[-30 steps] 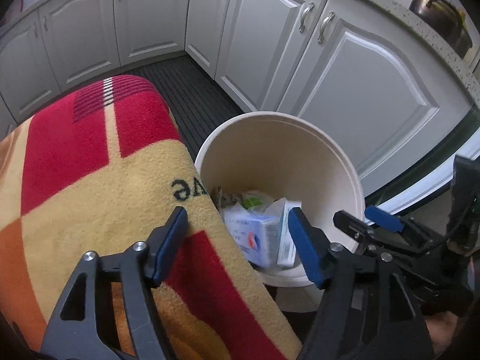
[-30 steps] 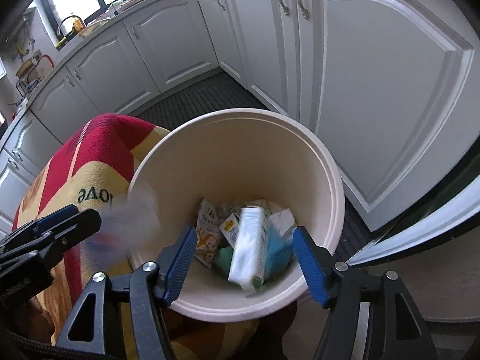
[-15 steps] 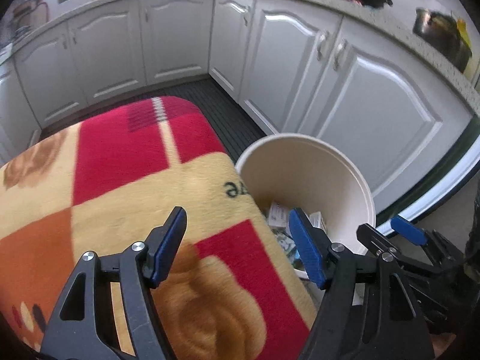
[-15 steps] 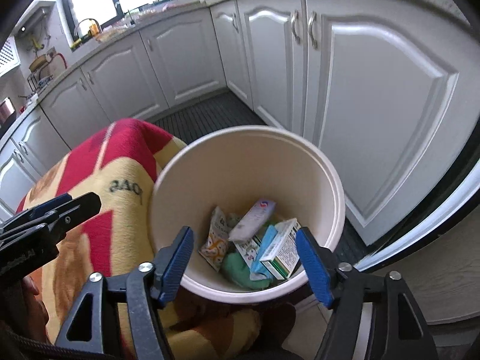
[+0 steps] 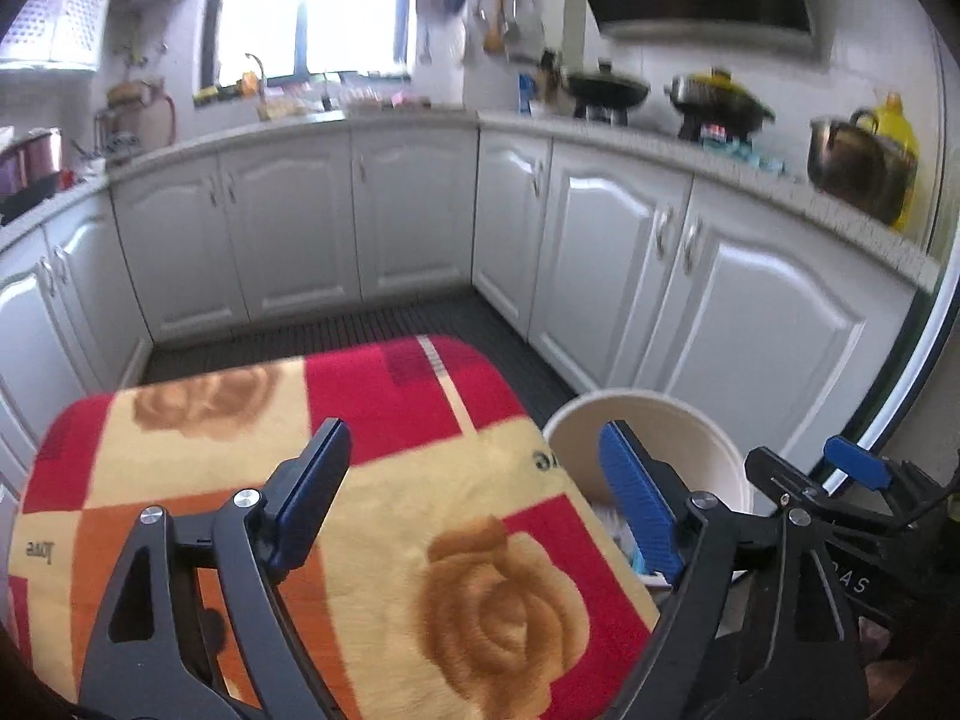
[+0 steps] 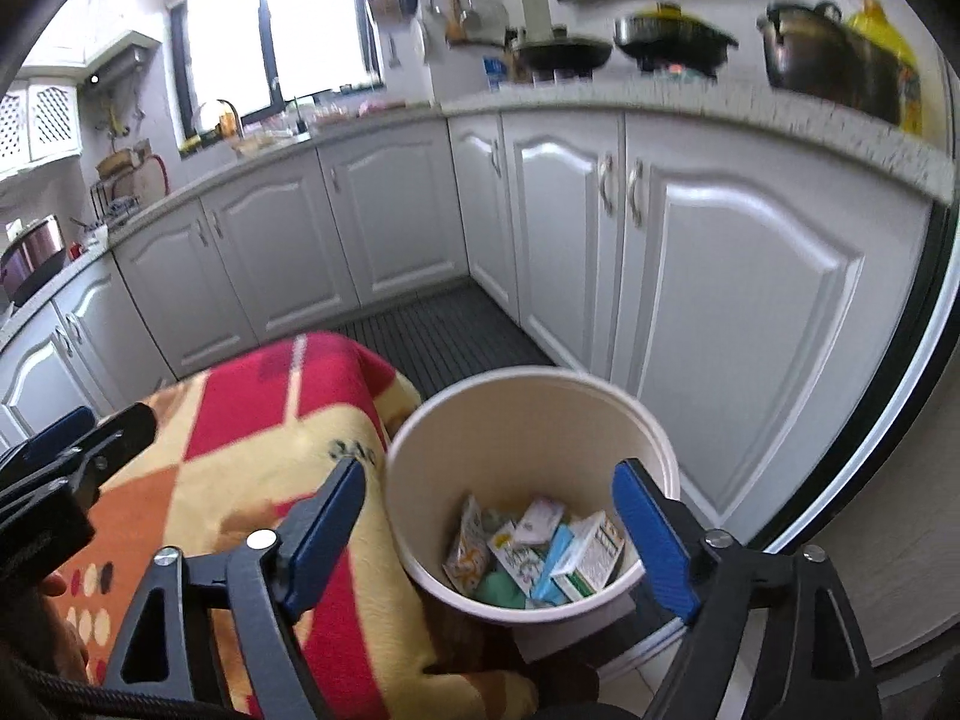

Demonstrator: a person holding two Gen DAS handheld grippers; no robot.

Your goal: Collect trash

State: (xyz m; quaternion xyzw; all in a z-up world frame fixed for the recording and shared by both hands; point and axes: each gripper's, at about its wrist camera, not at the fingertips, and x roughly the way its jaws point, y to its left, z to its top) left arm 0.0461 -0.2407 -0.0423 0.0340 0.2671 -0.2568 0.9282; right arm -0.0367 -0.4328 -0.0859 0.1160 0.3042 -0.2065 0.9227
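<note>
A cream round trash bin (image 6: 534, 384) stands on the dark ribbed floor mat (image 6: 444, 330) just beside the blanket-covered surface, its rim touching the red, yellow and orange rose-patterned blanket (image 5: 384, 516). In the right wrist view the bin sits slightly right of centre, and its bottom holds a heap of trash: a white and green carton (image 6: 591, 555) at about 4 o'clock inside the bin, a light blue packet (image 6: 555, 558) next to it, a yellow printed snack wrapper (image 6: 471, 546) at 8 o'clock, a small white packet (image 6: 540, 519) near the middle, and something green (image 6: 498, 588) underneath. The right gripper (image 6: 489, 534) hangs over the bin with its blue-padded jaws spread wide and nothing between them. The left gripper (image 5: 474, 510) is over the blanket, the bin at its 3 o'clock; its jaws are likewise wide apart and hold nothing. White kitchen cabinets (image 5: 612, 252) run around the room, with dark pots (image 6: 810, 54) and a yellow jug (image 5: 897, 150) on the speckled counter at 1 to 2 o'clock.
</note>
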